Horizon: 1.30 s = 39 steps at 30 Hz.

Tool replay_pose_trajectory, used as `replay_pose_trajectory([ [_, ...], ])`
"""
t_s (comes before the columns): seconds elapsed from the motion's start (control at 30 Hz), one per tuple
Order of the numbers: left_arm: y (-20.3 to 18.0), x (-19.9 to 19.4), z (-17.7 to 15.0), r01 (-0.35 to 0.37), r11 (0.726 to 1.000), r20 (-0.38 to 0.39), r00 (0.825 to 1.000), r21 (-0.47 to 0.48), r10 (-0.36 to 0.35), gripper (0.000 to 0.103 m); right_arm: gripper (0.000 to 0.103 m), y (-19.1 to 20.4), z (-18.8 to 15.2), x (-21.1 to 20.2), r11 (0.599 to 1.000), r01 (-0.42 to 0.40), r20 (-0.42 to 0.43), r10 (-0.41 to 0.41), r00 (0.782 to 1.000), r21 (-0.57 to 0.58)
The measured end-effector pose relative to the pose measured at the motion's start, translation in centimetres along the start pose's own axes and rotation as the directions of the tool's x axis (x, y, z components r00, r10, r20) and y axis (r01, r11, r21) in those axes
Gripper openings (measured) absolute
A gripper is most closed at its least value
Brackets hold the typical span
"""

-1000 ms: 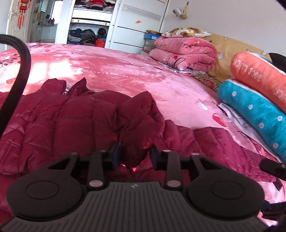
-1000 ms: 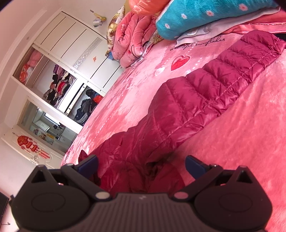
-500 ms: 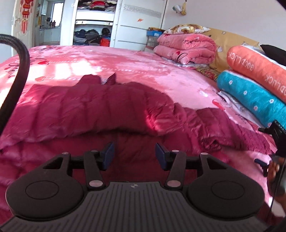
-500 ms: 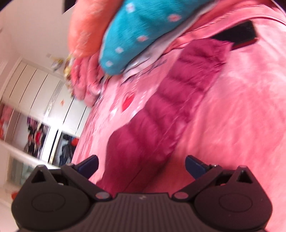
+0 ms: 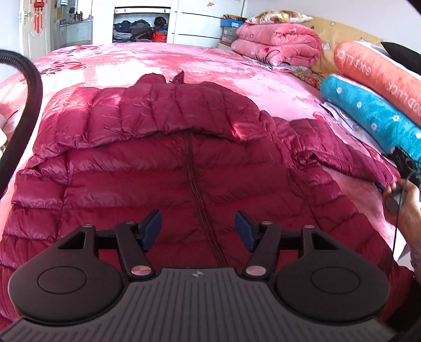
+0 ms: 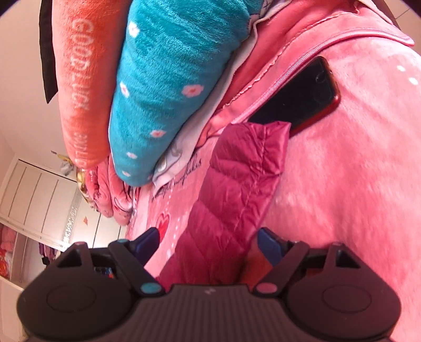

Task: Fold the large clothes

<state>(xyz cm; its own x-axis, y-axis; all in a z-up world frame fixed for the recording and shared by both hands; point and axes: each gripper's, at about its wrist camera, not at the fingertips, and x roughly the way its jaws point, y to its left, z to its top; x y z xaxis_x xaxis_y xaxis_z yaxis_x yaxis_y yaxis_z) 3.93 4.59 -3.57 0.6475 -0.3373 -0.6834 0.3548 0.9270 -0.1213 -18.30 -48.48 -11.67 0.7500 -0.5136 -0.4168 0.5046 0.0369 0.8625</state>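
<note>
Left wrist view shows the puffy red jacket (image 5: 184,163) spread on the pink bed (image 5: 236,68). It looks soft, light and slippery. The left gripper (image 5: 197,227) is opening, holding nothing. The right gripper (image 6: 209,244) is closing around the sleeve (image 6: 236,184), a good spot to grab.

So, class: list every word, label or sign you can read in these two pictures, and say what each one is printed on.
"GOOD LUCK": white capitals along the orange plush bolster pillow, also visible in the right wrist view.
Black cursive script on the white-and-pink printed sheet under the teal flowered bolster: too blurred to read.
Dark cursive writing on the pink plush bedspread near the far corner: too small to read.
Red hanging door ornament: no legible characters.
</note>
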Motion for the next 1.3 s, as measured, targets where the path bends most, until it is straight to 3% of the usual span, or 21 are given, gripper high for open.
replay_pose_trajectory([
  [0.13, 0.2, -0.3, -0.5, 0.004, 1.000, -0.010, 1.000, -0.003, -0.005, 0.078, 0.077, 0.0, 0.8, 1.3, 0.998, -0.062, 0.012, 0.062, 0.998, 0.011],
  [0.2, 0.2, -0.3, -0.6, 0.004, 1.000, -0.013, 1.000, -0.011, -0.004, 0.078, 0.065, -0.1, 1.0, 2.1, 0.997, -0.076, 0.008, 0.076, 0.997, 0.005],
  [0.27, 0.3, -0.3, -0.6, 0.002, 1.000, -0.014, 1.000, -0.016, -0.002, 0.078, 0.040, -0.4, 1.1, 3.1, 0.997, -0.083, -0.019, 0.083, 0.996, 0.010],
  [0.37, 0.7, -0.4, -0.7, -0.001, 1.000, -0.013, 1.000, -0.030, 0.001, 0.079, 0.019, -1.0, 0.9, 4.1, 0.998, -0.059, -0.042, 0.060, 0.997, 0.017],
  [0.63, 1.8, -0.9, -0.9, -0.004, 0.996, 0.018, 1.000, -0.084, 0.005, 0.082, 0.005, -0.3, 0.5, 3.9, 0.995, -0.077, -0.045, 0.080, 0.996, 0.055],
  [0.8, 3.0, -1.6, -1.2, 0.006, 0.991, 0.046, 0.999, -0.133, 0.000, 0.084, 0.003, 5.2, -0.9, 2.7, 0.976, -0.160, -0.068, 0.152, 0.986, -0.144],
  [0.87, 3.5, -1.9, -1.4, 0.013, 0.988, 0.057, 0.998, -0.155, -0.004, 0.085, 0.003, 8.0, -1.9, 1.8, 0.948, -0.220, -0.094, 0.203, 0.975, -0.230],
  [1.0, 5.0, -2.4, -1.7, 0.035, 0.980, 0.081, 0.997, -0.198, -0.019, 0.086, 0.003, 14.6, -5.7, -0.8, 0.839, -0.351, -0.168, 0.308, 0.936, -0.416],
  [1.1, 6.1, -2.9, -1.9, 0.051, 0.973, 0.103, 0.994, -0.226, -0.028, 0.086, 0.003, 19.2, -9.6, -2.8, 0.736, -0.454, -0.249, 0.380, 0.891, -0.502],
  [1.3, 8.3, -4.2, -2.6, 0.068, 0.950, 0.150, 0.988, -0.306, -0.022, 0.089, 0.003, 26.4, -19.4, -6.2, 0.503, -0.602, -0.412, 0.444, 0.796, -0.621],
])
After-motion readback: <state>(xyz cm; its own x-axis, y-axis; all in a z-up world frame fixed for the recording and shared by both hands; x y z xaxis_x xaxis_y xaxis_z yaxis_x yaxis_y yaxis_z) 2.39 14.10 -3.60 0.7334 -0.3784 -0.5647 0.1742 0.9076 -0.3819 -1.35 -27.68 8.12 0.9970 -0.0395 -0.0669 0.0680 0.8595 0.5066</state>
